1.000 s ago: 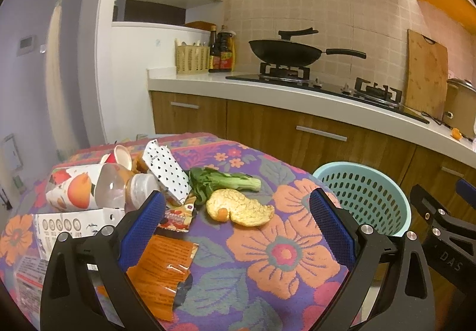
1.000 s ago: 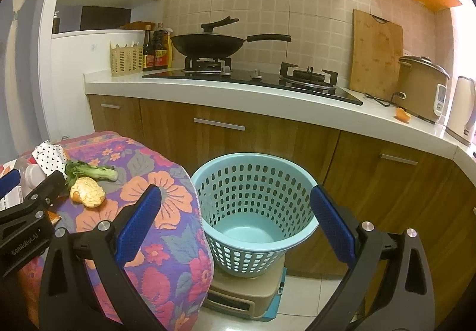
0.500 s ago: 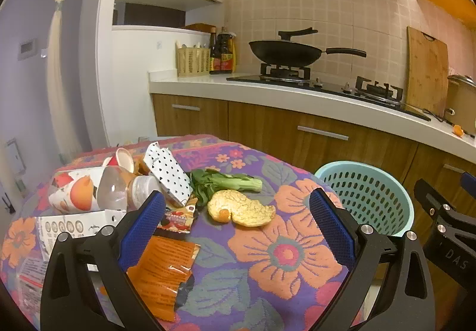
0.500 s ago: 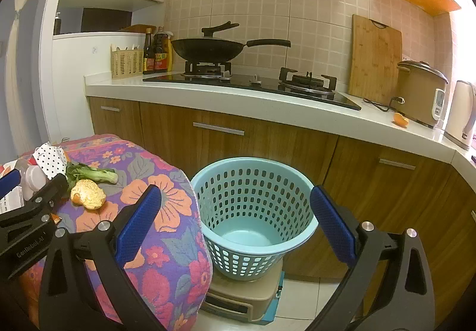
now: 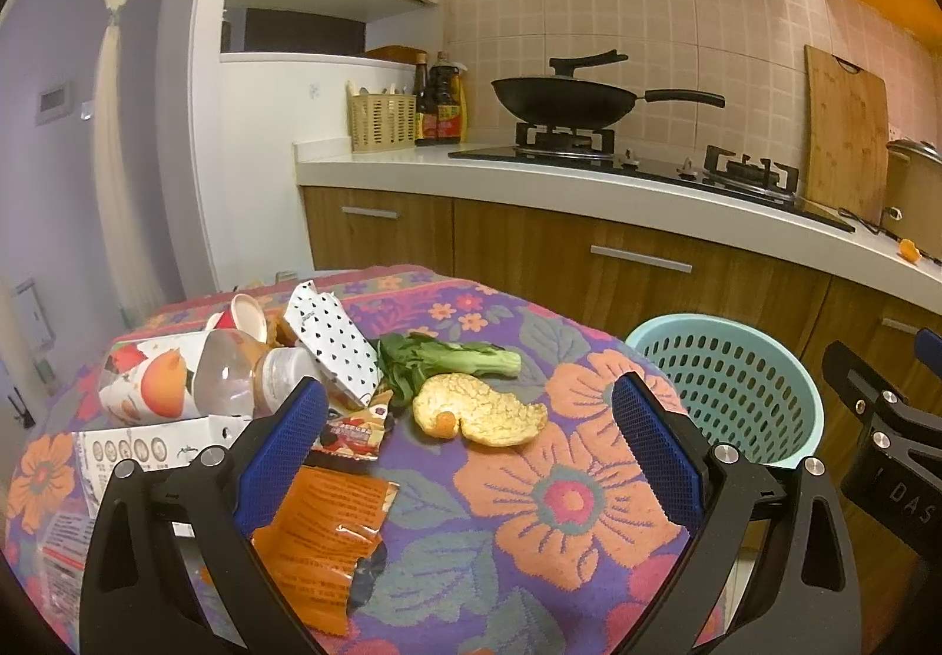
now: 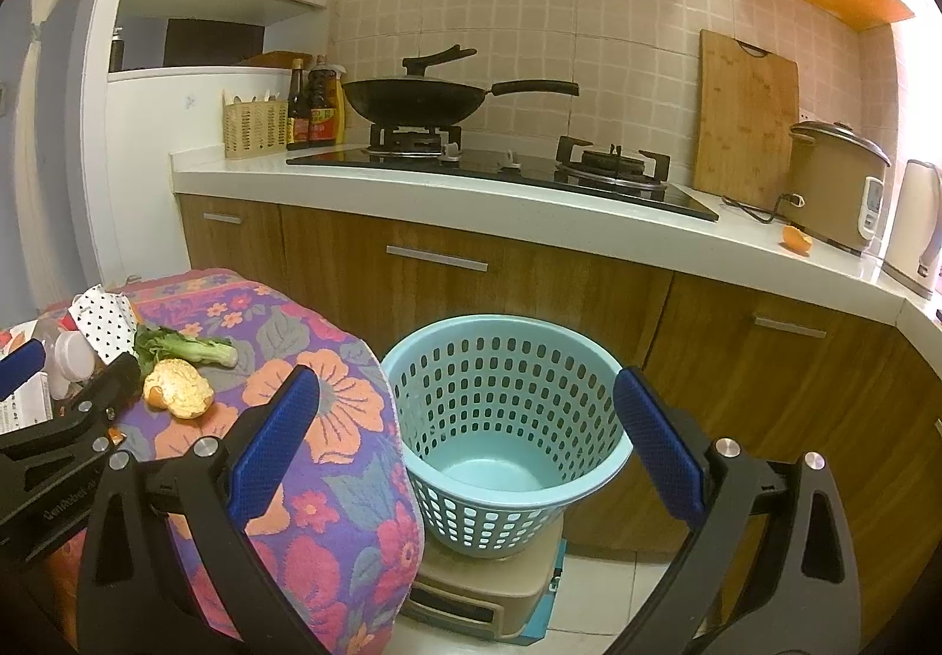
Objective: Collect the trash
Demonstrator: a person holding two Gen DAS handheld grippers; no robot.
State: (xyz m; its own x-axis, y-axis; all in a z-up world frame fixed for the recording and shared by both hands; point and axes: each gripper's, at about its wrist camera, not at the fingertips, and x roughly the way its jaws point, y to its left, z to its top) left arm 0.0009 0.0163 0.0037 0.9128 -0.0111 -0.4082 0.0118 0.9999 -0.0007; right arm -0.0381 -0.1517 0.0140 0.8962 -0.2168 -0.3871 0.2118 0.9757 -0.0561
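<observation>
Curled yellow-orange peel (image 5: 478, 409) on cloth

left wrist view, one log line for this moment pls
left gripper: open, over table | right gripper: open, empty | orange peel: on tablecloth | basket: empty

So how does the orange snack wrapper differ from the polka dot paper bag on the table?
The orange snack wrapper lies flat at the near edge of the floral tablecloth, torn open at one end; the polka dot paper bag sits farther back, propped at a tilt against a plastic bottle. The wrapper is glossy orange with printed text; the bag is white with small black dots. Both are empty-looking trash still on the table, not in the blue basket.
</observation>
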